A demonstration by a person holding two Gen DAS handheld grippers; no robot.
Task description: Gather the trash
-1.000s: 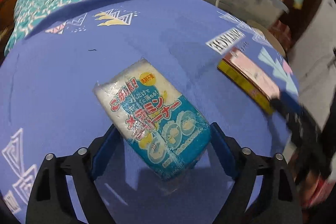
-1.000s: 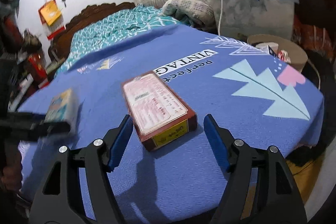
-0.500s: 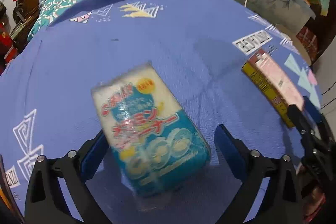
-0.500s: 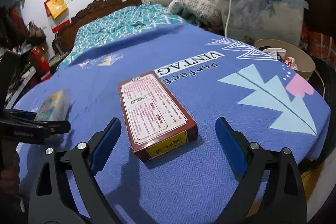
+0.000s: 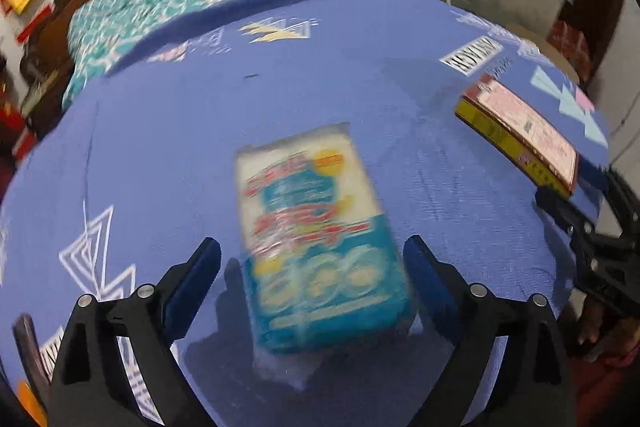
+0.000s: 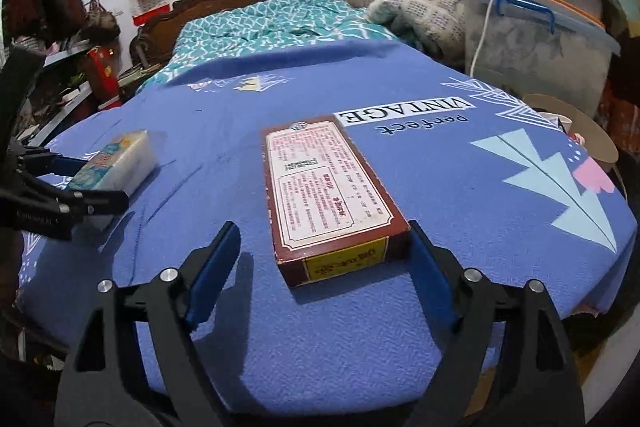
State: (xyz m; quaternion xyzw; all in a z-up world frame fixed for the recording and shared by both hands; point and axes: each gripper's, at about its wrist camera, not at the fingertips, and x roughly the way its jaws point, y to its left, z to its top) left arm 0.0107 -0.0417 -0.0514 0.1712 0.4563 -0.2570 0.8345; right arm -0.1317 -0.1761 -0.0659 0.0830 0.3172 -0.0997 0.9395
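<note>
A blue and white plastic-wrapped sponge pack [image 5: 320, 239] lies on the blue bedsheet [image 5: 200, 131]. My left gripper [image 5: 312, 267] is open, its fingers on either side of the pack's near end. The pack also shows in the right wrist view [image 6: 116, 163], with the left gripper [image 6: 80, 183] around it. A flat maroon box with a yellow end [image 6: 328, 195] lies on the sheet. My right gripper [image 6: 324, 259] is open, its right finger close by the box's near corner. The box also shows in the left wrist view [image 5: 520, 131], with the right gripper [image 5: 580, 203] beside it.
A round cardboard bin [image 6: 576, 131] with scraps stands beyond the bed's right edge. A clear storage tub [image 6: 536, 43] with a white cable and a folded blanket [image 6: 420, 7] sit at the back right. A teal quilt [image 6: 272, 23] and wooden headboard lie behind. Cluttered shelves [image 6: 60, 67] stand on the left.
Both grippers have moved forward over the sheet. The sponge pack now sits straighter between the left fingers, and the box's near end lies between the right fingers. Both stay open.
</note>
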